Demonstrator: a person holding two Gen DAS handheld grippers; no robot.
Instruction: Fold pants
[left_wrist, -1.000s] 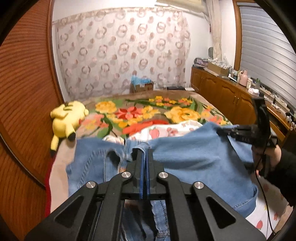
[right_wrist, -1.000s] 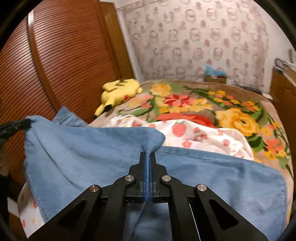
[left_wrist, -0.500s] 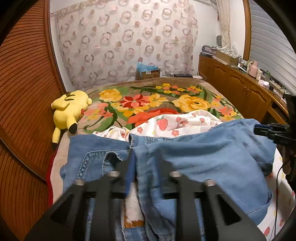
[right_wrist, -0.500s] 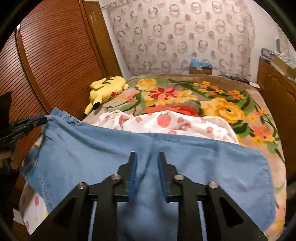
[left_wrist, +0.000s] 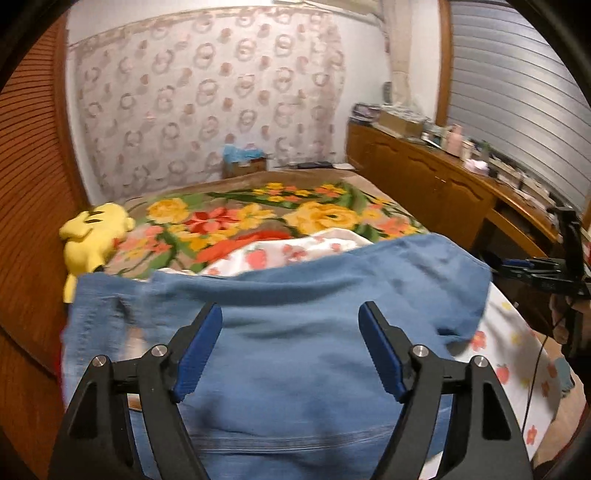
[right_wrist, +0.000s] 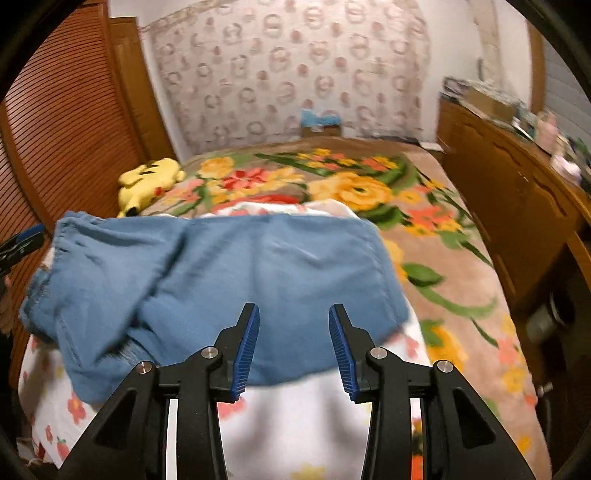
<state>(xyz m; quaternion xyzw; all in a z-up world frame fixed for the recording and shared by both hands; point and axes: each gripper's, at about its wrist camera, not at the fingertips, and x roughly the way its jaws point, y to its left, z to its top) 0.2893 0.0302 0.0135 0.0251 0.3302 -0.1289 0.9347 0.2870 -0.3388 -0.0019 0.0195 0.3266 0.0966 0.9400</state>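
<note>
Pants (left_wrist: 295, 332) are spread flat on the strawberry-print sheet (right_wrist: 295, 424) over the floral blanket (right_wrist: 424, 229). Left gripper (left_wrist: 291, 350) and right gripper (right_wrist: 293, 347) are seen released, jaws just parted, nothing clamped.

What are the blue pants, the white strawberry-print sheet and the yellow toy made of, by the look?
Blue pants: looks like denim, matte, soft-washed; stitched seams and a hemmed edge show. White strawberry-print sheet: thin woven cloth, probably cotton, matte; it rumples in soft folds. Yellow toy: plush, fuzzy pile; rounded stuffed shape, though blur hides detail.
</note>
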